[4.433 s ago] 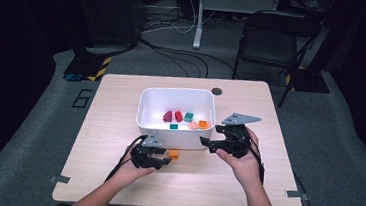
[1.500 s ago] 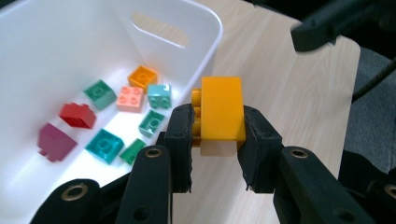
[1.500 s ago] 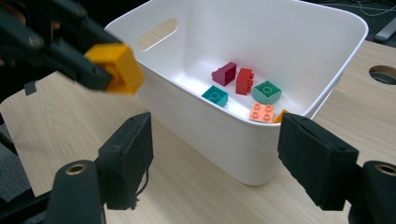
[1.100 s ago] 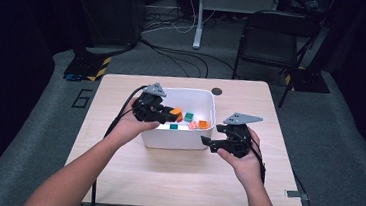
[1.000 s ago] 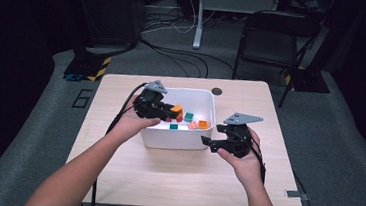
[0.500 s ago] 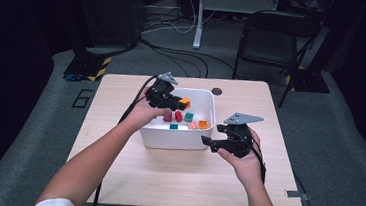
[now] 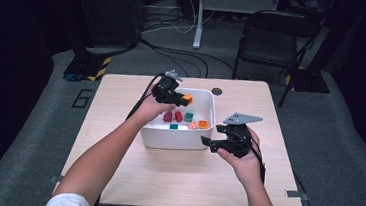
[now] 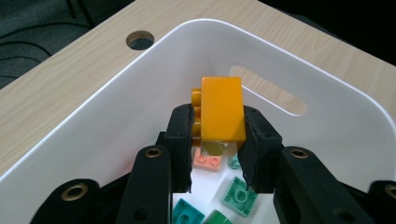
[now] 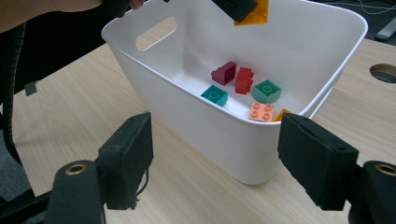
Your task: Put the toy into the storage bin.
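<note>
- My left gripper [image 8: 217, 140] is clamped on the orange brick [image 8: 220, 109], one pad on each long side, and I have it hanging over the open white bin [image 7: 211, 98], toward the bin's far end.
- In the high view the brick [image 7: 187, 99] sits above the wall line — not resting on anything, so the grip alone carries it.
- My right gripper [image 9: 224, 158] is spread wide and holds nothing; it waits on the table [image 7: 243, 188] at the near right corner of the bin, pads on either side of that corner, but I can't tell whether they touch it.
- Risk one: the pads grip only the lower part of the brick, with most of it standing proud of the jaws. A jolt could pivot it out sideways, and I judge it might then strike the rim and bounce onto the table.
- Risk two: letting go from this height. The brick would drop on the red brick [image 9: 243, 80], the maroon brick [image 9: 224, 73] or the green brick [image 9: 266, 90] below and could hop — probably staying inside, but untidily.
- Risk three: the bin looks light. If my left hand [image 7: 151, 109] or the trailing cable [image 7: 141, 99] catches the wall, the bin may slide or tip, since the right gripper isn't visibly steadying it.
- Safer, I think: lower first, then open.
</note>
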A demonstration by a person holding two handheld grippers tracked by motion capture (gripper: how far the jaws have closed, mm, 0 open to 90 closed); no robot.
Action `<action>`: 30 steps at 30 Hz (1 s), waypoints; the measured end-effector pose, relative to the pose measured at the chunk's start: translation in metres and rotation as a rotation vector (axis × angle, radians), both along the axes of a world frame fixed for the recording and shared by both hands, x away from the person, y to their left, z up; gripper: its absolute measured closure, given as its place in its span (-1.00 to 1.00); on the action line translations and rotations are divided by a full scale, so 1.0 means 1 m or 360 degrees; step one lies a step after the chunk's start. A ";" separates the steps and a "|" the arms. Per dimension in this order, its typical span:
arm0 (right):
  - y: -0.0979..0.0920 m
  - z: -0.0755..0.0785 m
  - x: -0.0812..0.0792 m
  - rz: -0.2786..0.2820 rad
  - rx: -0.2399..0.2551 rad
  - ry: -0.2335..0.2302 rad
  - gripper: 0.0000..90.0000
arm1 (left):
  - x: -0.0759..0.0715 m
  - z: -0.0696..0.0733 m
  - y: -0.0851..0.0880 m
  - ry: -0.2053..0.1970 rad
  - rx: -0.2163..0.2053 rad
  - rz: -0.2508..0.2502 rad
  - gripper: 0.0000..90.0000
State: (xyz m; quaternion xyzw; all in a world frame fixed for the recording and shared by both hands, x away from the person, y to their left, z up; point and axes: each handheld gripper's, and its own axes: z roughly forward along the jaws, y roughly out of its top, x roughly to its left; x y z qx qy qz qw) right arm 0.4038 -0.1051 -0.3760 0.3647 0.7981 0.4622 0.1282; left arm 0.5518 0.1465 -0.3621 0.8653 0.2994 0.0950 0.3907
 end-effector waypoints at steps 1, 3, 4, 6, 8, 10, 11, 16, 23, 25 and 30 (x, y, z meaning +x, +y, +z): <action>0.000 0.000 0.000 0.0001 -0.0002 0.0000 -0.43 | 0.002 -0.001 0.000 0.0004 0.0003 -0.0001 0.49; 0.001 -0.001 0.000 0.0002 -0.0003 0.0004 -0.43 | 0.005 -0.003 0.001 0.0014 0.0003 -0.0003 0.49; 0.001 -0.001 0.000 0.0004 -0.0003 0.0007 -0.43 | 0.006 -0.004 0.001 0.0014 -0.0007 0.0001 0.49; 0.001 -0.001 0.001 0.0004 -0.0003 0.0009 -0.43 | 0.008 -0.006 0.001 0.0033 -0.0031 0.0001 0.49; 0.001 -0.002 0.001 0.0006 -0.0003 0.0009 -0.43 | 0.010 -0.008 0.000 0.0031 -0.0024 -0.0008 0.49; 0.001 -0.002 0.001 0.0008 -0.0007 0.0010 -0.43 | 0.012 -0.010 0.000 0.0040 -0.0013 -0.0012 0.49; 0.001 -0.002 0.001 0.0008 -0.0007 0.0011 -0.43 | 0.012 -0.011 -0.001 0.0045 -0.0005 -0.0012 0.49; 0.001 -0.003 0.001 0.0008 -0.0004 0.0014 -0.43 | 0.014 -0.014 -0.004 0.0052 -0.0014 -0.0018 0.49; 0.001 -0.002 0.001 0.0005 0.0001 0.0012 -0.43 | 0.015 -0.020 -0.009 0.0060 0.0051 -0.0028 0.45; 0.001 -0.002 0.001 0.0005 0.0003 0.0013 -0.43 | 0.014 -0.018 -0.008 0.0062 0.0054 -0.0025 0.31; 0.000 -0.002 0.001 0.0004 0.0005 0.0014 -0.43 | 0.007 -0.007 -0.001 0.0017 0.0012 0.0006 0.15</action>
